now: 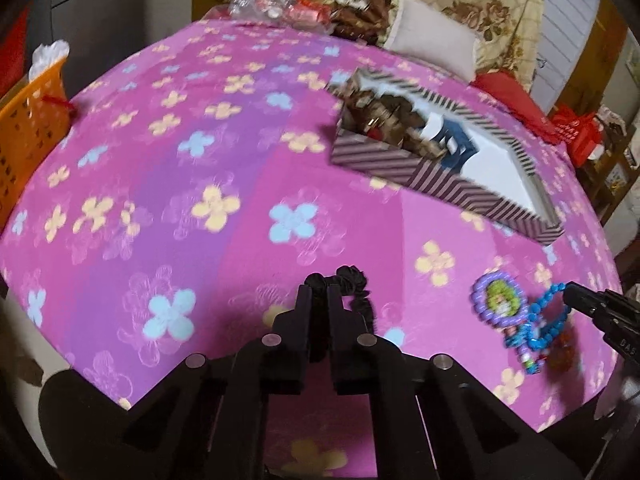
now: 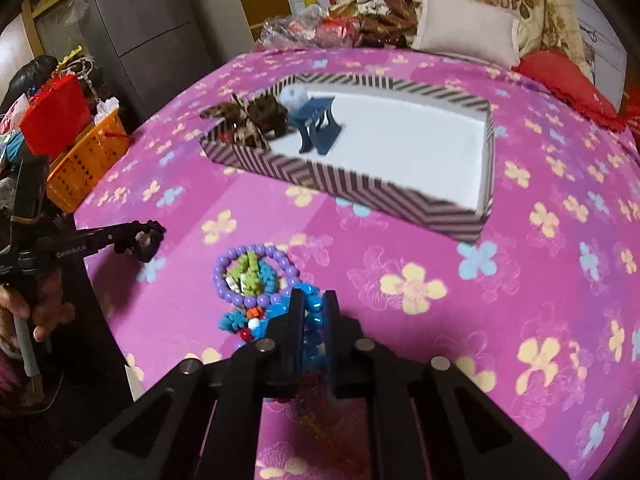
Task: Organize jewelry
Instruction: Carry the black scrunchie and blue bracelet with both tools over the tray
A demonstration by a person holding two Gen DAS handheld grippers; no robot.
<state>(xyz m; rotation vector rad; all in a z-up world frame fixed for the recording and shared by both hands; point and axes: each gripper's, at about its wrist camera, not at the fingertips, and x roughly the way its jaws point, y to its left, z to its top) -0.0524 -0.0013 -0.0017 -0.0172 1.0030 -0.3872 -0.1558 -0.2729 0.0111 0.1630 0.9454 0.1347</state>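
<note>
In the left wrist view my left gripper [image 1: 319, 296] is shut on a black scrunchie [image 1: 356, 280], held just over the pink flowered bedspread [image 1: 180, 184]. In the right wrist view my right gripper [image 2: 314, 300] is shut on a blue bead bracelet [image 2: 314, 310]. A purple bead bracelet [image 2: 219, 276] ringing a green charm [image 2: 250, 274] lies just left of it, touching the blue beads. Farther back stands an open striped box [image 2: 360, 192] with a brown patterned hair piece [image 2: 260, 116] and a blue clip [image 2: 316, 124] inside. The left gripper [image 2: 146, 240] shows at the left, scrunchie in its tips.
An orange basket [image 2: 86, 156] and a red bag [image 2: 56, 112] stand off the bed's left edge. A white pillow [image 2: 464, 28], a red cushion [image 2: 560, 80] and a floral quilt pile up at the head. A hand [image 2: 24, 312] holds the left gripper's handle.
</note>
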